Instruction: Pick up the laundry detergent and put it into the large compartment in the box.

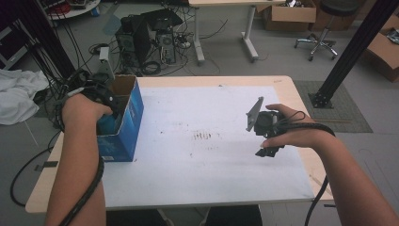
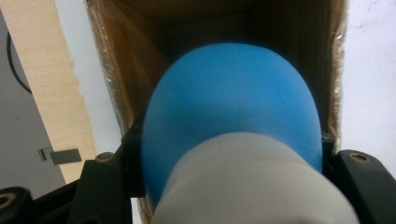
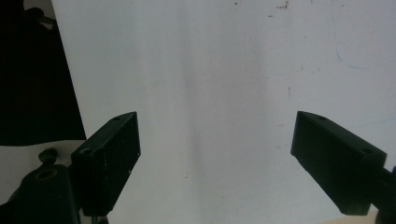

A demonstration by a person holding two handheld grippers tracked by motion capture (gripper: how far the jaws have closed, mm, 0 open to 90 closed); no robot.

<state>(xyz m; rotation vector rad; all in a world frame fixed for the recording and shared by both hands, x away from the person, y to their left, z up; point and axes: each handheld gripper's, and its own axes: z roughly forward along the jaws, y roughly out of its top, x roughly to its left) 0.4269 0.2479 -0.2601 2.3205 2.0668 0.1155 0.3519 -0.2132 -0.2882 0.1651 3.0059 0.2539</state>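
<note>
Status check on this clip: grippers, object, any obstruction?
Left gripper shut on blue-and-white bulb, over open cardboard box. Right gripper open, idle above white mat. Nothing blocking.

A light wooden table (image 1: 287,89) carries a large white sheet (image 1: 211,155) that covers most of its top, leaving a bare wooden margin along the 12, 3 and 9 o'clock edges. Faint dark smudges (image 1: 204,136) mark the sheet near its centre. At 9 o'clock an open blue cardboard box (image 1: 129,127) stands on the table, its right side over the sheet's left edge and its brown inside facing up.
</note>
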